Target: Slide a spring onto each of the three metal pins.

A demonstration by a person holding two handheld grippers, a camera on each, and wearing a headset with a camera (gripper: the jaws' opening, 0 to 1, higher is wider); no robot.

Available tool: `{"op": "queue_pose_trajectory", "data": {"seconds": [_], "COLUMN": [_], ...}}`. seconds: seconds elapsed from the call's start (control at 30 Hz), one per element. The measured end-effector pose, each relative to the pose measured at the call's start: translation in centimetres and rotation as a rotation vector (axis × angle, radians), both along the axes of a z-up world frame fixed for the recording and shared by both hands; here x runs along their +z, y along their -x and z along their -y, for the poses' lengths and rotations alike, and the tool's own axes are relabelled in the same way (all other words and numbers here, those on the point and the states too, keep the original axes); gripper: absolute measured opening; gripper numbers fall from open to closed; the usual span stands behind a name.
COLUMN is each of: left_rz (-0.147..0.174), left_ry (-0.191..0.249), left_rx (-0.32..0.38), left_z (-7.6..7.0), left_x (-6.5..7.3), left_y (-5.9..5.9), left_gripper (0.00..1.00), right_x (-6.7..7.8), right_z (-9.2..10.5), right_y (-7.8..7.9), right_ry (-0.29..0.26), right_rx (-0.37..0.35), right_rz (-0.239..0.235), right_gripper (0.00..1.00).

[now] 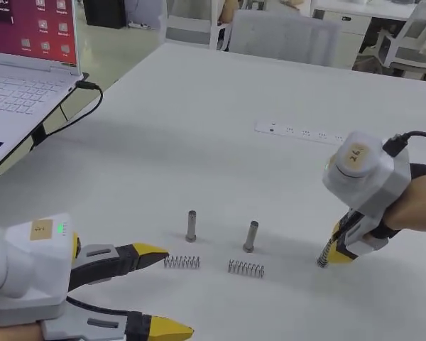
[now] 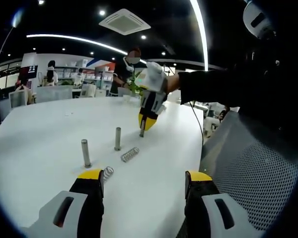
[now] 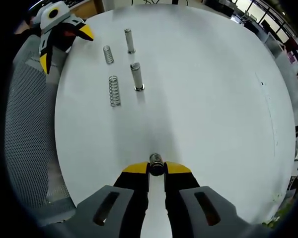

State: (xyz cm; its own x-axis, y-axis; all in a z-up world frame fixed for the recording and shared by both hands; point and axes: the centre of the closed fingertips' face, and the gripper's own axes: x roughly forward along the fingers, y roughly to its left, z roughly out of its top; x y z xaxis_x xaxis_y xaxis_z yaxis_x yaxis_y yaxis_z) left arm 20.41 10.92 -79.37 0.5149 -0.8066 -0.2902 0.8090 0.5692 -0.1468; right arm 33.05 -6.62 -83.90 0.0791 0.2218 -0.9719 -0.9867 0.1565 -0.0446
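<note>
A small coiled steel spring point(image 1: 325, 253) is pinched between the closed, yellow-tipped jaws of the right gripper point(image 1: 335, 252). It leans, with its lower end down on the white counter point(image 1: 199, 142). In the right gripper view the end of this held spring point(image 3: 156, 162) pokes up between the jaw tips; I cannot tell whether a pin sits inside the coil.

Towards the laptop side from there, two short silver metal pins stand upright and bare: the first pin point(image 1: 192, 226), and the second pin point(image 1: 250, 236), which is nearer the right gripper. Two more coiled steel springs lie flat on the counter, just on the person's side of the pins. The first loose spring point(image 1: 182, 262) lies beside the first pin, and the second loose spring point(image 1: 246, 268) beside the second pin; neither touches its pin. All of this sits close to the counter edge where the person works.

The left gripper point(image 1: 176, 291) hovers at that edge with its jaws wide open and holding nothing. One yellow tip is near the first loose spring.

Farther off, a long white power strip point(image 1: 302, 133) lies towards the far edge of the counter. An open white laptop point(image 1: 25, 85) sits at the left corner, with a black cable point(image 1: 85, 106) plugged into its side. A grey mesh chair point(image 1: 284, 35) stands beyond the far edge.
</note>
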Motion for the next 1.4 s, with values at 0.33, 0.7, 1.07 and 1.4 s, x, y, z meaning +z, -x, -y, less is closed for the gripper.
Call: {"op": "queue_pose_trajectory", "data": {"seconds": [0.33, 0.7, 1.07, 1.4], "left_rz": [0.000, 0.004, 0.007, 0.011], "left_ry": [-0.002, 0.000, 0.003, 0.002], "left_rx": [-0.001, -0.005, -0.005, -0.008], "left_z": [0.0, 0.2, 0.1, 0.1], "left_x": [0.0, 0.2, 0.3, 0.4], "left_y": [0.0, 0.1, 0.1, 0.1], "left_gripper": [0.62, 0.62, 0.62, 0.62], "right_x": [-0.1, 0.2, 0.1, 0.3], "right_z": [0.2, 1.0, 1.6, 1.3], "right_y": [0.0, 0.1, 1.4, 2.7], "right_ry": [-0.005, -0.017, -0.025, -0.046], "right_rx": [0.002, -0.024, -0.040, -0.055], "right_rz": [0.010, 0.021, 0.014, -0.001], "right_gripper": [0.14, 0.18, 0.19, 0.19]}}
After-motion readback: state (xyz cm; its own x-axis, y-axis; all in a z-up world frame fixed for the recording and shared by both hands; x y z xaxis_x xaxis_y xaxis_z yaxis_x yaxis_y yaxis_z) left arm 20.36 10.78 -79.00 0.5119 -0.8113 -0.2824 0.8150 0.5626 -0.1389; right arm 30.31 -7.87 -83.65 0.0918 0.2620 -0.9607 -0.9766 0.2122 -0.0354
